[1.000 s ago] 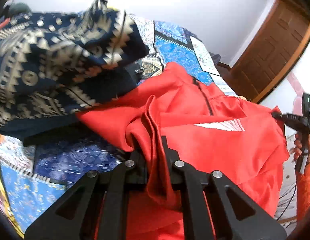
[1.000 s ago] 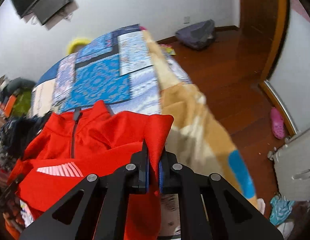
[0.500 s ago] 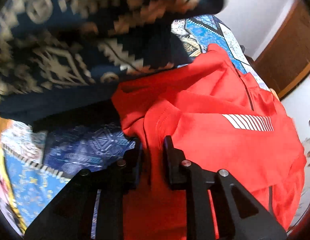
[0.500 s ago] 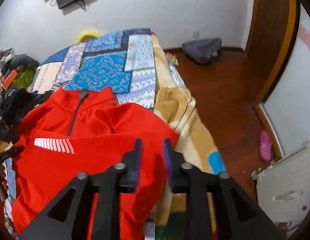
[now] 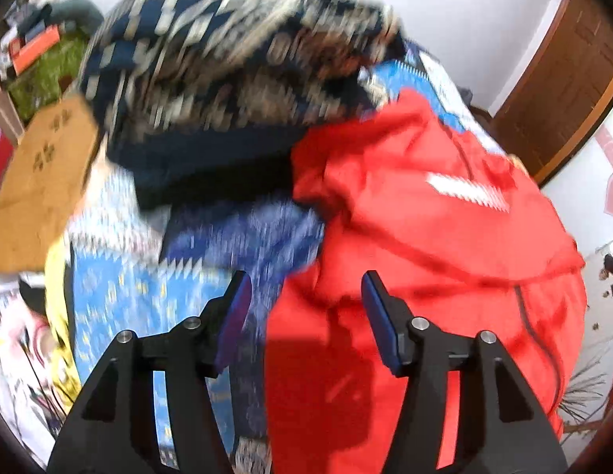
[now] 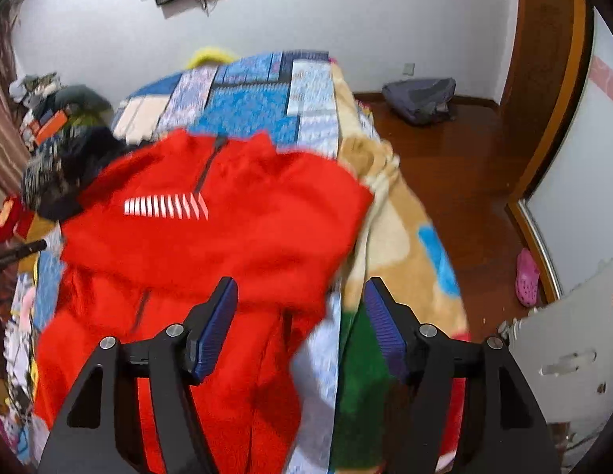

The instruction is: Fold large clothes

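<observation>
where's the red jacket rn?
The red jacket lies on the patchwork bedspread, centre-left in the right wrist view. The navy patterned garment sits at its left; the tan blanket at its right.

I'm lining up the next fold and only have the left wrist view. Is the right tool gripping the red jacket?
Observer: No. The right tool is open. Its jaws have just been opening, and the red jacket lies loose between them, unpinched.
Operator: What's beside the jacket on that side?
Observer: A tan blanket hangs down there, and the jacket's edge lies over it.
Operator: Anything on the floor there?
Observer: A pink clog lies on the wooden floor, well clear of the blanket.
</observation>
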Demonstrator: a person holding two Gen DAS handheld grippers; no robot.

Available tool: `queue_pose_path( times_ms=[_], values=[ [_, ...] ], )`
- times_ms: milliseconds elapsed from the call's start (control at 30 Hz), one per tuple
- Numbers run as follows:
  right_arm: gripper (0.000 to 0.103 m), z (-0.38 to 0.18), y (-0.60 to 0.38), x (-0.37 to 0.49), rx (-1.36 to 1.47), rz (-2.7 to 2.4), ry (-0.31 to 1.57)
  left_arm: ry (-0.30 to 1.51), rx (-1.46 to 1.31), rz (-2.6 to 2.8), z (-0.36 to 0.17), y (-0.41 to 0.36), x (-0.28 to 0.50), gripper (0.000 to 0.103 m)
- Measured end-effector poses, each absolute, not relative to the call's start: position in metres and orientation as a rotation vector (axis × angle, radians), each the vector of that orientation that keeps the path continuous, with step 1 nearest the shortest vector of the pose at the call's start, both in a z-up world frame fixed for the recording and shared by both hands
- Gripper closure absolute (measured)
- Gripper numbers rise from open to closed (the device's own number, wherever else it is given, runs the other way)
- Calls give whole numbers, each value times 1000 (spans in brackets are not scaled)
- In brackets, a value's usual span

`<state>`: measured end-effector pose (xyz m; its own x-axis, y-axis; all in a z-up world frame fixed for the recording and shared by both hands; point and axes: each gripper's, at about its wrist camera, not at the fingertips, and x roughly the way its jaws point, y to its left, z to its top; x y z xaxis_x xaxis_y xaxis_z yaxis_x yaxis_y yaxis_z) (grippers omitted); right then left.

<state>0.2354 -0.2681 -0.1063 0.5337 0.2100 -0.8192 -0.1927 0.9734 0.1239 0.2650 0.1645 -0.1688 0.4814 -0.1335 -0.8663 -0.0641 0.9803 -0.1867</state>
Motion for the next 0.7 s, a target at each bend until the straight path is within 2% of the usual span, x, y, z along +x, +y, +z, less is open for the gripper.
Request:
queue_pose_path(
  times_ms=[300, 400, 433, 500, 533, 567, 600, 667, 700],
  values=[
    [40, -171, -272, 204, 188, 276, 1116, 1279, -401, -129, -249, 164, 218, 46],
    [40, -176, -266, 201, 268, 318, 1129, 1259, -453, -124, -252, 160, 213, 46],
    [42, -177, -263, 200, 273, 333, 1135, 1253, -471, -143, -252, 157, 212, 46],
    [65, -180, -251, 197, 265, 364, 1151, 1243, -523, -209, -248, 150, 208, 46],
    [69, -180, -247, 195, 259, 368, 1162, 1234, -519, -231, -243, 145, 207, 49],
    [81, -179, -245, 194, 257, 372, 1167, 1225, -499, -247, -238, 140, 205, 63],
    [87, -176, -242, 193, 262, 388, 1165, 1219, -468, -260, -232, 134, 205, 79],
    [89, -162, -238, 190, 236, 396, 1134, 1191, -430, -303, -218, 122, 206, 98],
    [89, -156, -239, 189, 225, 401, 1114, 1158, -410, -320, -205, 117, 205, 98]
  ],
)
